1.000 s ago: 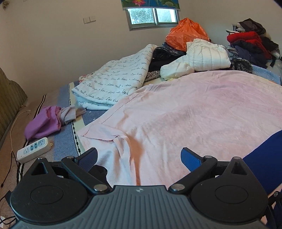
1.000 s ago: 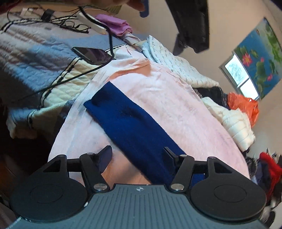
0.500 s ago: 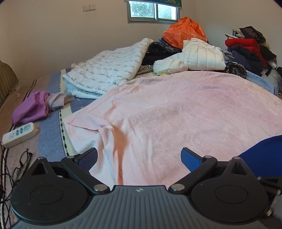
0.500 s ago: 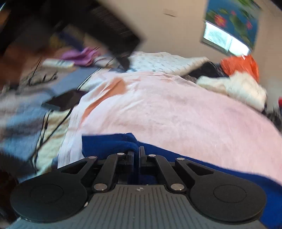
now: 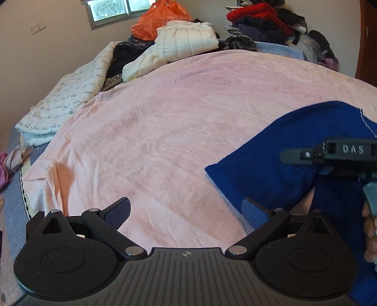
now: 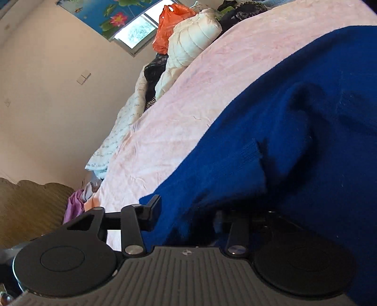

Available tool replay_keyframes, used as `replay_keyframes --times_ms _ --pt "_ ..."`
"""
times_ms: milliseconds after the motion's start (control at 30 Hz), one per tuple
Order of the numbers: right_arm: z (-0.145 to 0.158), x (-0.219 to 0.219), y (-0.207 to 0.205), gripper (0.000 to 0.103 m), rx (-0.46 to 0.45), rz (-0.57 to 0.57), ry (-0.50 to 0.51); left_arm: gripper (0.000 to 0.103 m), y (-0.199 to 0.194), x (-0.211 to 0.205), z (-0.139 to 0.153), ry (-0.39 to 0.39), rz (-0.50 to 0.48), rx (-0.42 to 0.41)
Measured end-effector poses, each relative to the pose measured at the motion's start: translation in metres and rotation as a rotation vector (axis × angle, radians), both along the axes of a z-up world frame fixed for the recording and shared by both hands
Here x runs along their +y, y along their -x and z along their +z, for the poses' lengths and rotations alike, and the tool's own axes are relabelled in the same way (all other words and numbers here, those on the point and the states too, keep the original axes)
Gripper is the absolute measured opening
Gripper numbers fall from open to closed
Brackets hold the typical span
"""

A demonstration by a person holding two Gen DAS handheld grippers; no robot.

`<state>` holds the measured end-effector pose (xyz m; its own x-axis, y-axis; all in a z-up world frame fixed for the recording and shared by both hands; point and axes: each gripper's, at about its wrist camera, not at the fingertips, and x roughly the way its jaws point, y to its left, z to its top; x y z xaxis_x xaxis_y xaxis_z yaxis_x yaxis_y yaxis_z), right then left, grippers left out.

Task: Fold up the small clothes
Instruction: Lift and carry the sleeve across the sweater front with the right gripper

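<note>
My left gripper (image 5: 186, 211) hangs released over the pink sheet (image 5: 165, 122), holding nothing. To its right, the blue garment (image 5: 278, 162) lies at the sheet's near right edge, draped over my right gripper (image 6: 188, 219); whether that tool is clenched, I cannot tell. Orange bag (image 5: 160, 21): contents hidden

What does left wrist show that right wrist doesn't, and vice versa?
Left wrist only: the right tool seen side-on, pushed into the lifted blue cloth; the red and dark clothes heap; the left tool, fingers spread, over the pink sheet, holding nothing.

Right wrist only: the lotus poster above the window and the brown headboard; blue cloth draped over the tool, hiding one finger.

Both: pink sheet, orange bag, white puffy jacket, script-print quilt.
</note>
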<state>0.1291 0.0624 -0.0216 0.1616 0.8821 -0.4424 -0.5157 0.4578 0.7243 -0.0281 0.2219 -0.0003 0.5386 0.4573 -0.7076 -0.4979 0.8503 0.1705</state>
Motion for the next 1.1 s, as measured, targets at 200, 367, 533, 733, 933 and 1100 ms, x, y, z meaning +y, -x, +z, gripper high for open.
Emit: replay_keyframes --times_ms 200,367,533,733,933,1100 --pt "-0.001 0.007 -0.017 0.038 0.037 -0.078 0.011 0.101 -0.015 -0.016 0.000 -0.001 -0.045 -0.009" --pt "0.000 -0.003 -0.027 0.011 0.031 -0.113 0.033 0.101 -0.034 -0.036 -0.002 -0.033 -0.096 -0.018" --pt "0.032 -0.015 -0.034 0.011 -0.075 -0.113 0.054 0.101 -0.054 -0.060 -0.006 -0.047 -0.164 -0.009" --pt "0.068 -0.021 -0.047 0.010 -0.179 -0.087 0.111 0.101 -0.079 -0.090 -0.007 -0.122 -0.215 -0.005" --pt "0.093 -0.039 -0.062 0.010 -0.224 -0.093 0.120 0.101 -0.096 -0.110 -0.009 -0.151 -0.268 -0.005" --pt "0.111 -0.051 -0.072 0.010 -0.261 -0.094 0.130 0.101 -0.102 -0.122 -0.008 -0.159 -0.323 -0.051"
